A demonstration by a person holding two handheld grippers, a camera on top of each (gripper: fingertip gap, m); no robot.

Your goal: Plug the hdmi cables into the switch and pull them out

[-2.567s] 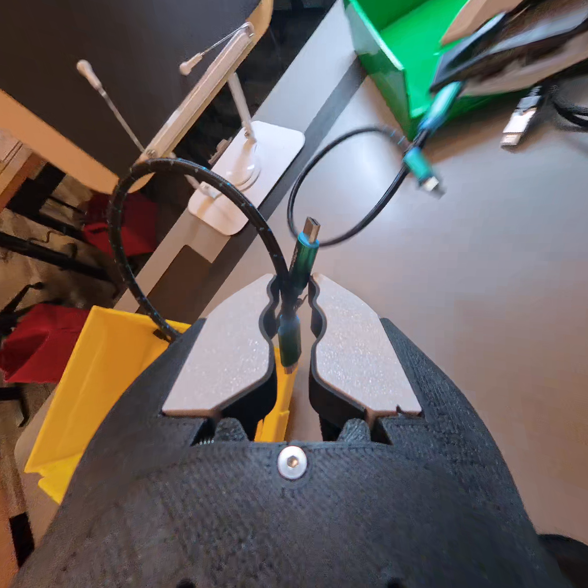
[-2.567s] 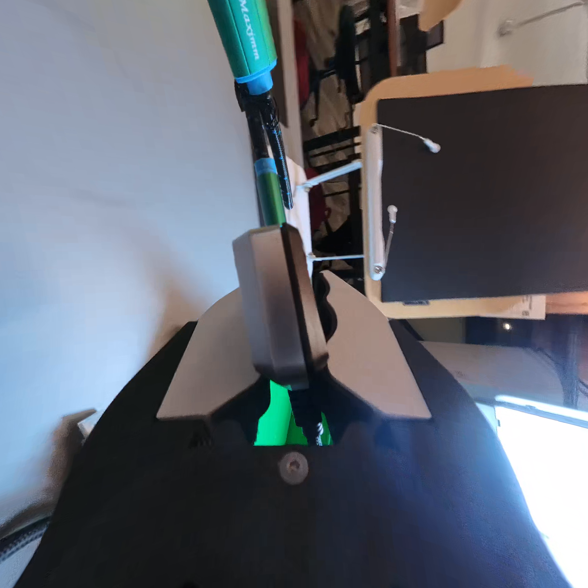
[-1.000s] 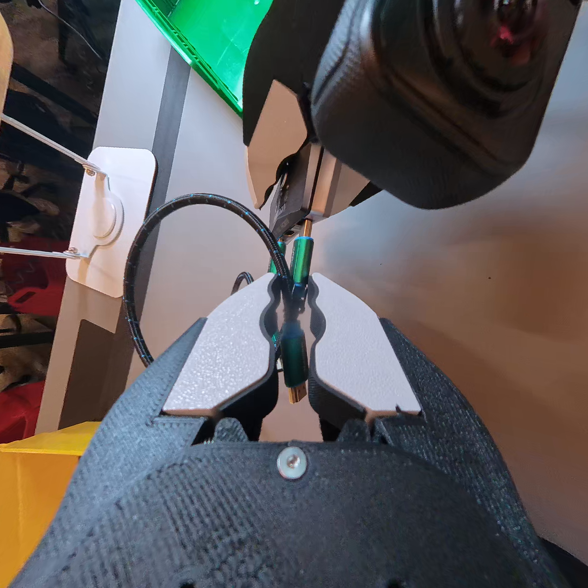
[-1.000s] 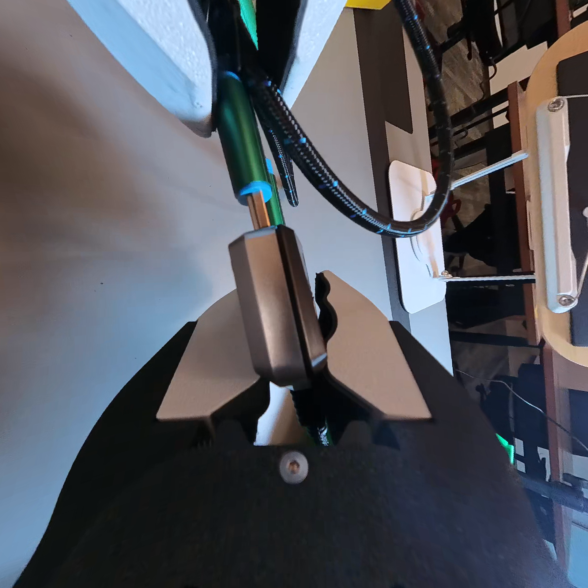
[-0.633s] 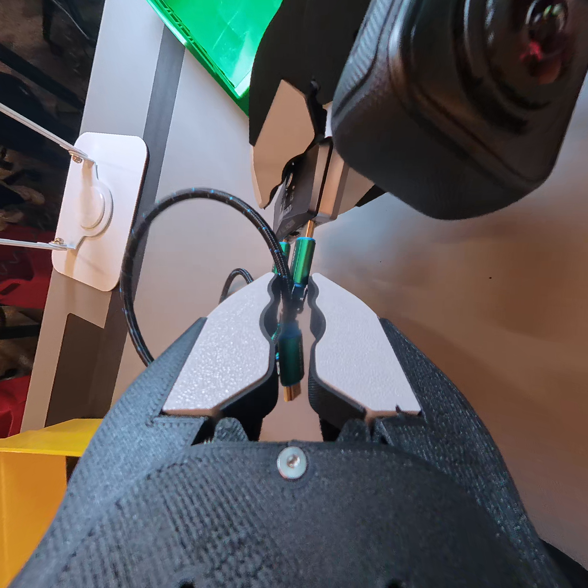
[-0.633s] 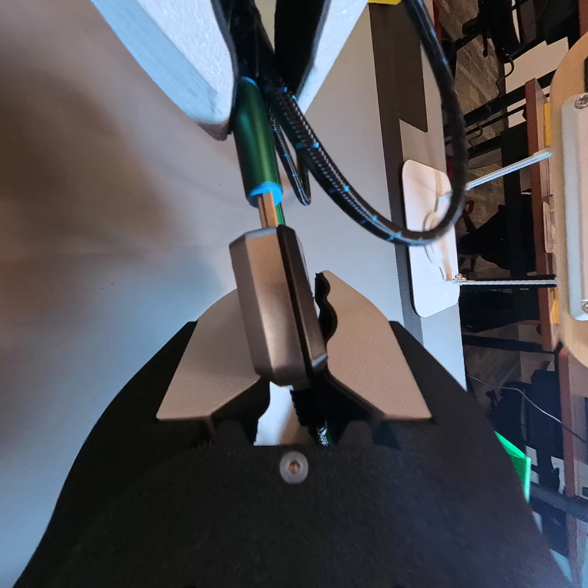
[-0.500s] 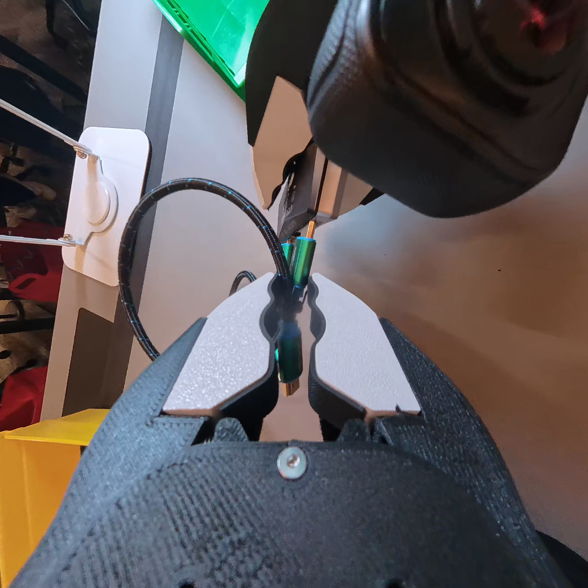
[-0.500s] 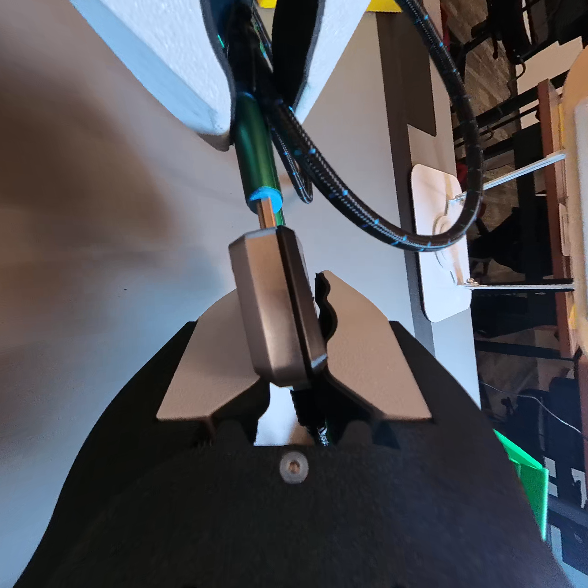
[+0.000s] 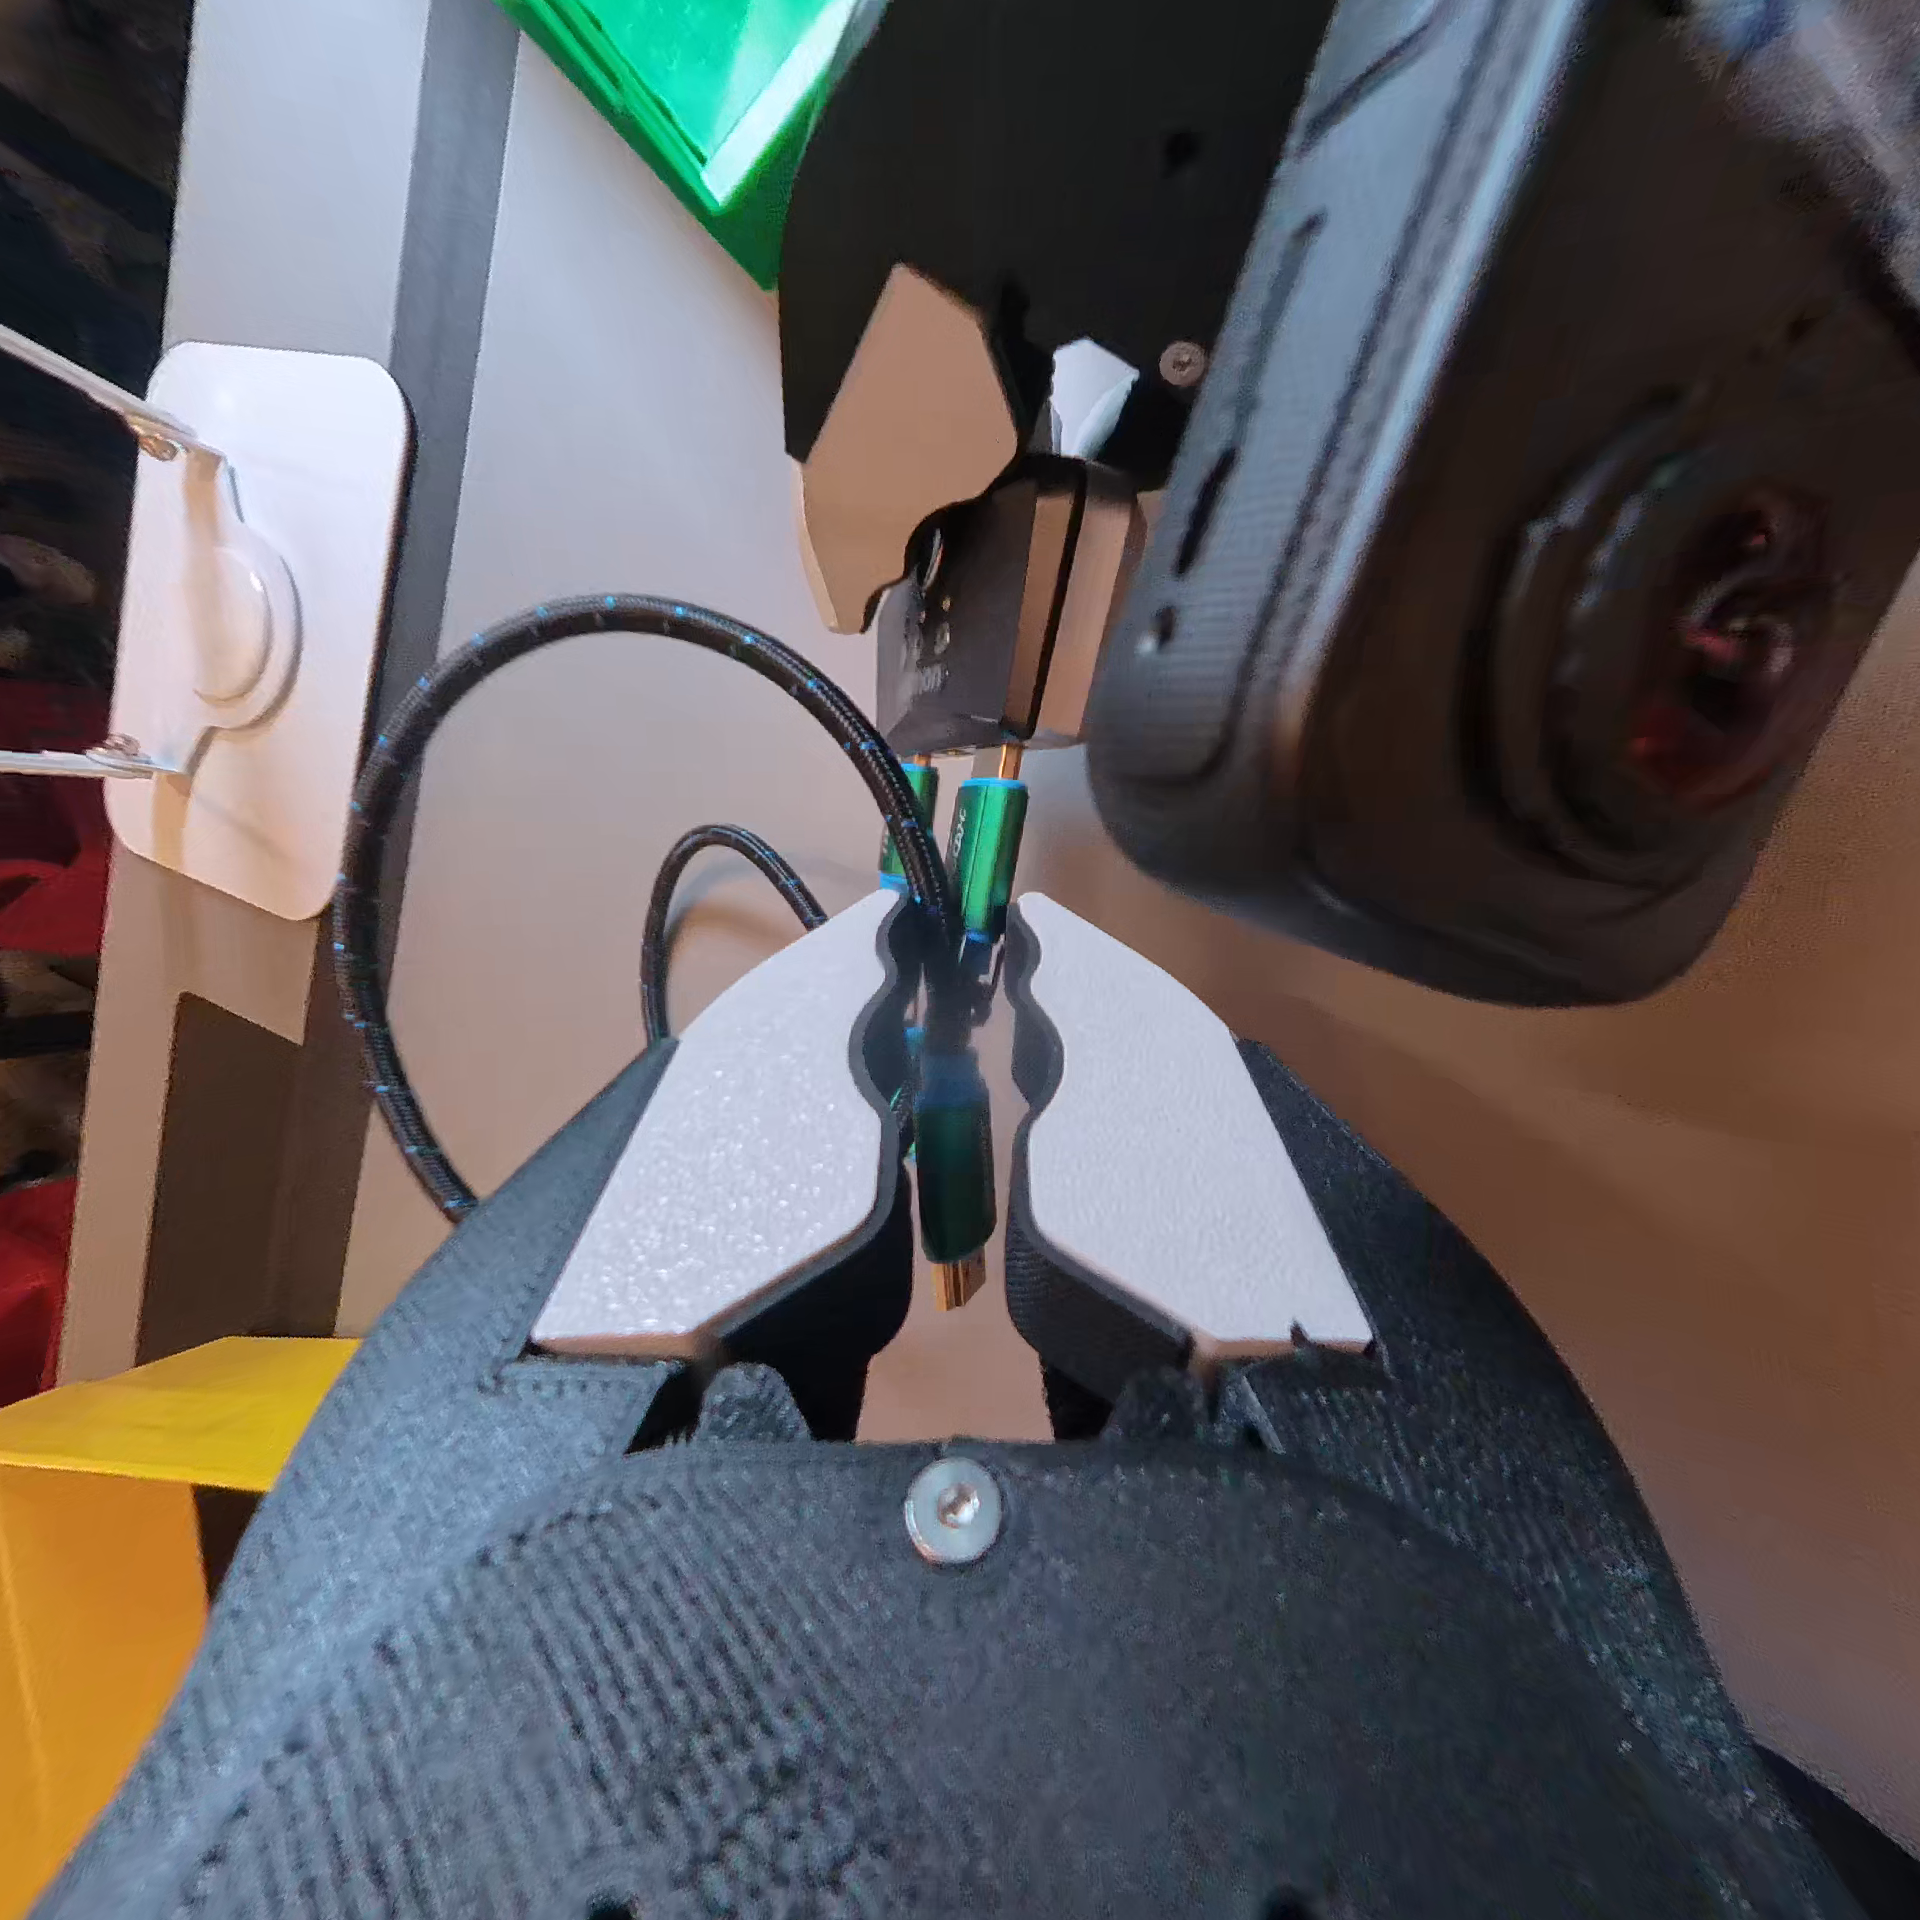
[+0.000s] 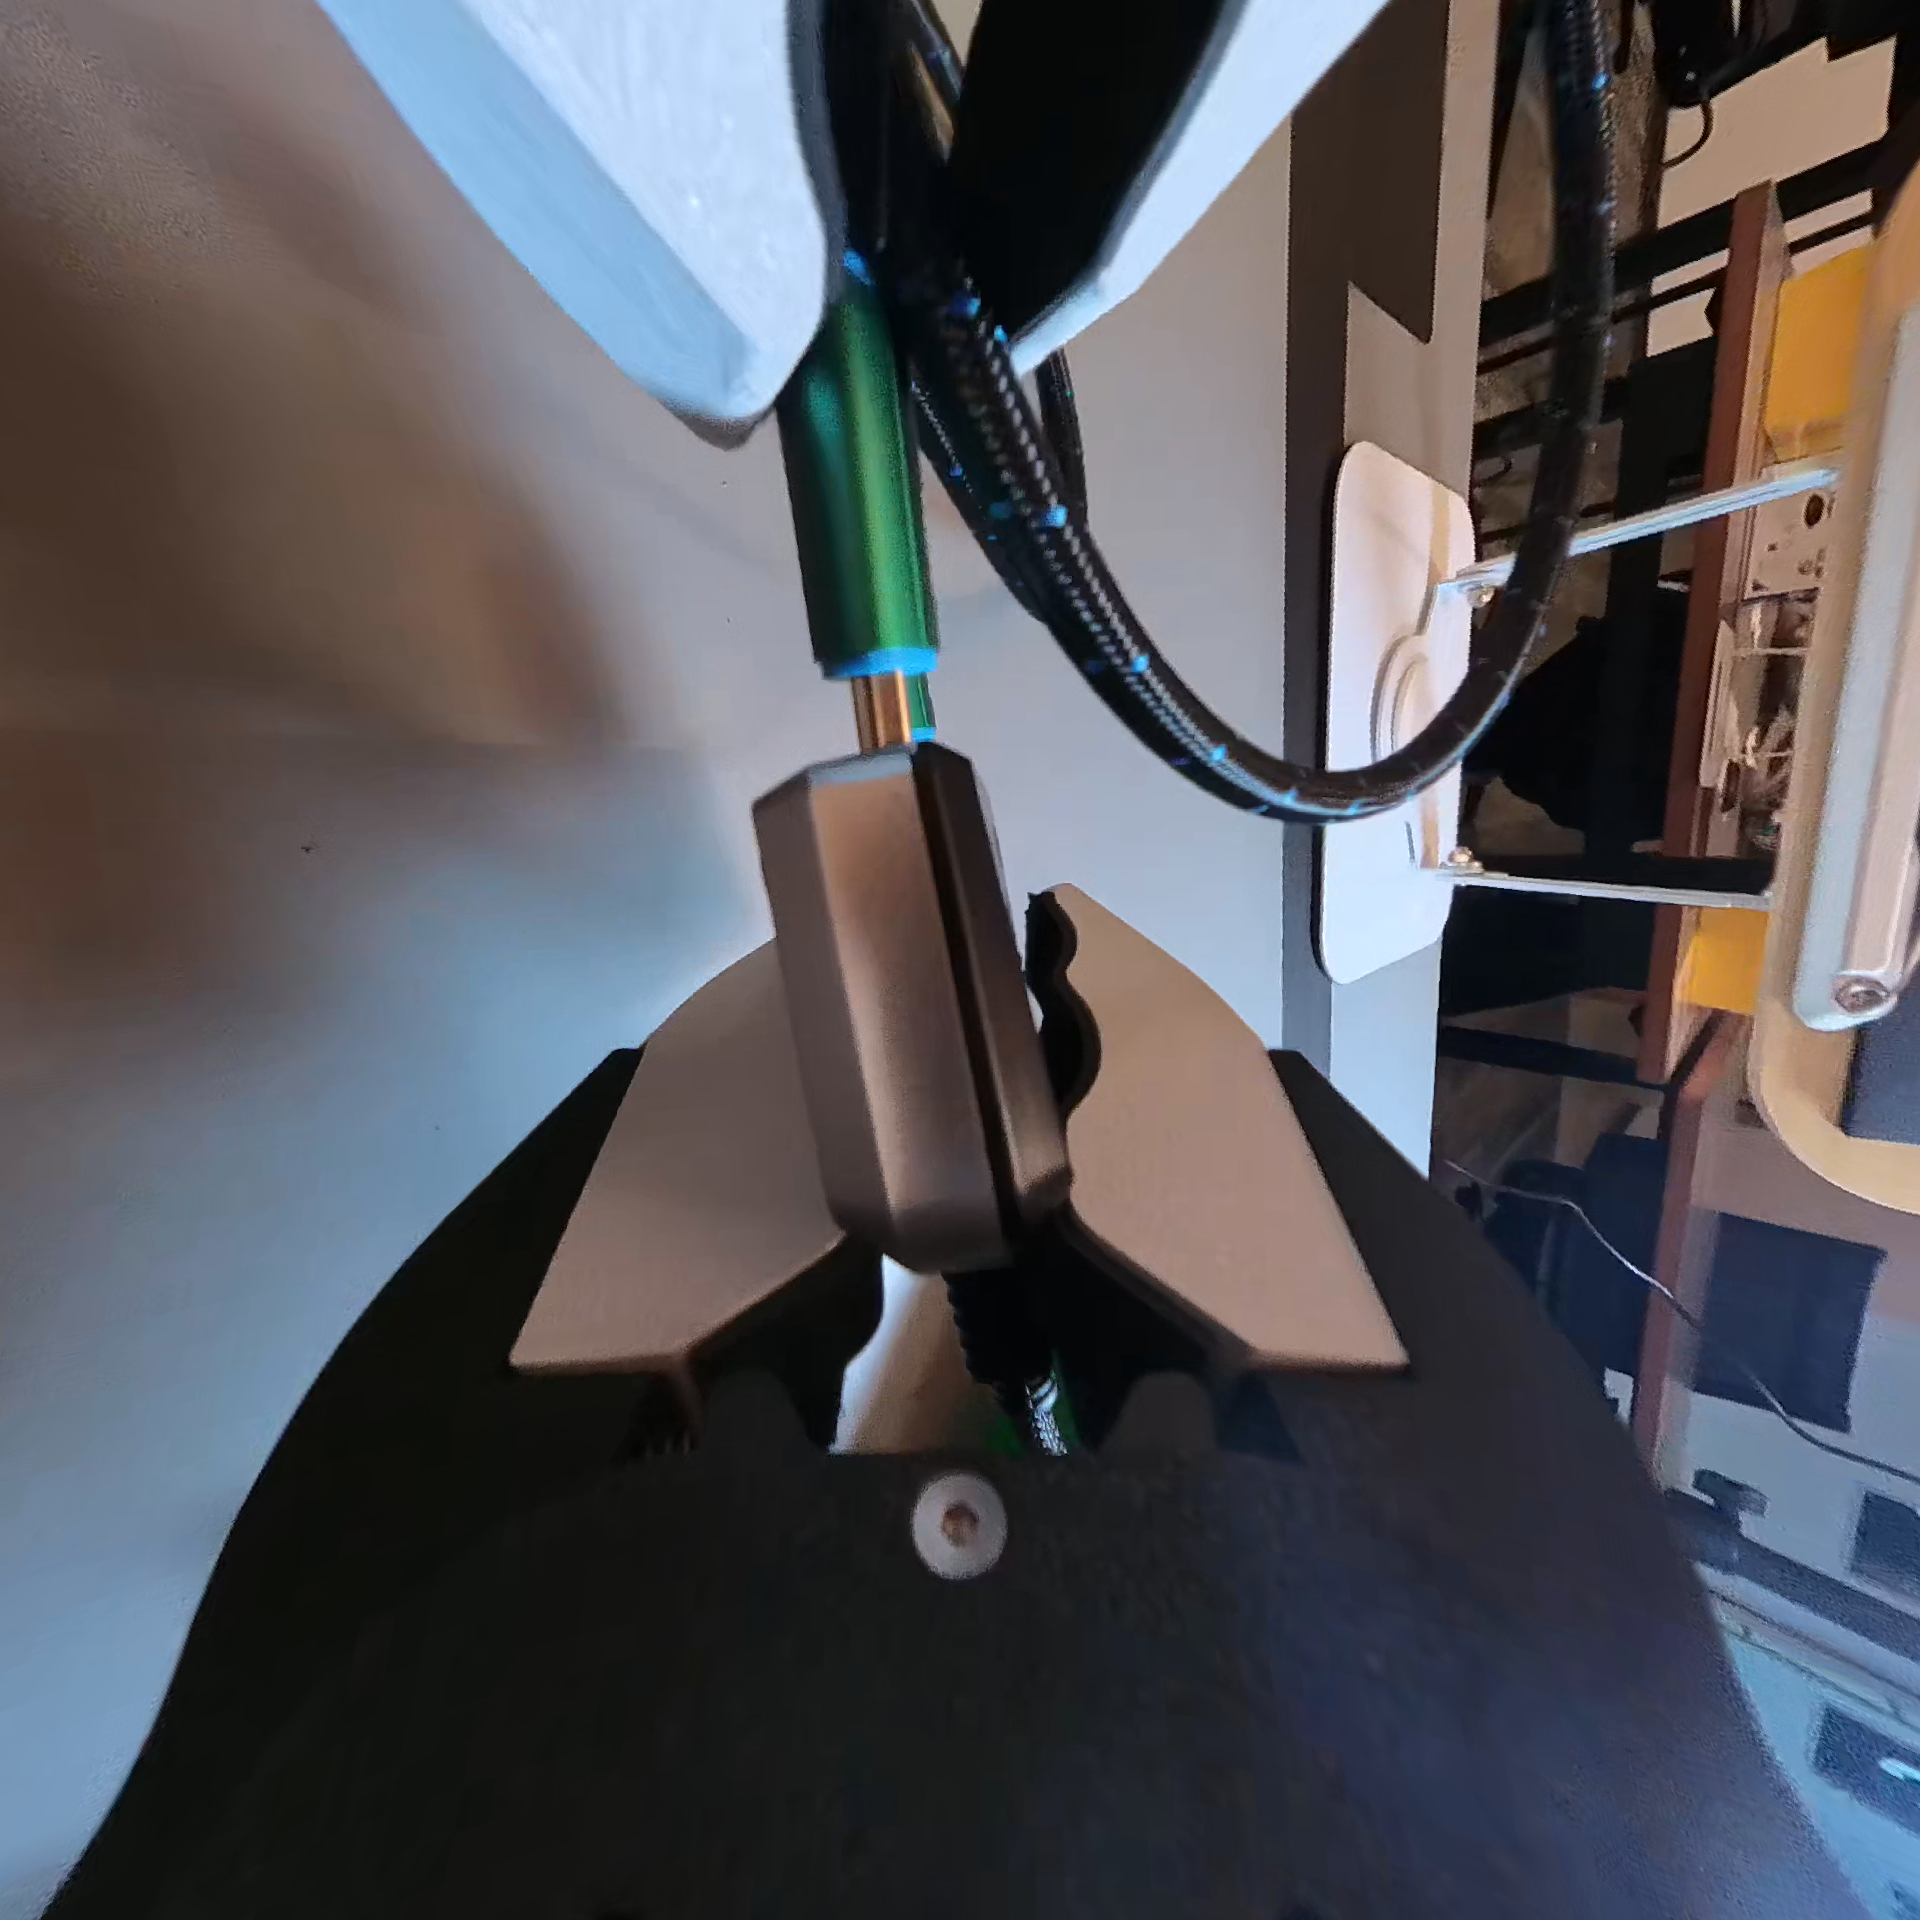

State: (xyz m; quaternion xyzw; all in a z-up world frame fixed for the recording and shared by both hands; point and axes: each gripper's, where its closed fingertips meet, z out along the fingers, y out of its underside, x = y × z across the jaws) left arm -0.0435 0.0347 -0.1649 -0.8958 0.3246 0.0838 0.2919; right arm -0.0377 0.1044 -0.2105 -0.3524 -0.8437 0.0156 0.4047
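L gripper (image 9: 951,935) closed on braided hdmi cable (image 9: 395,935), just behind green plug (image 9: 985,857). Plug's gold tip partly in switch (image 10: 904,997), metal still showing (2nd green plug seated beside it). R gripper (image 10: 935,935) clamped on switch, directly ahead of L tips.

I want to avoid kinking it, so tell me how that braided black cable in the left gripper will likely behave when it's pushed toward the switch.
The braided cable holds a self-supporting loop, so it is probably springy, not limp. Its green plug looks rigid and should transmit the push. The left gripper pinches the cable just behind the plug, so little buckling seems likely.
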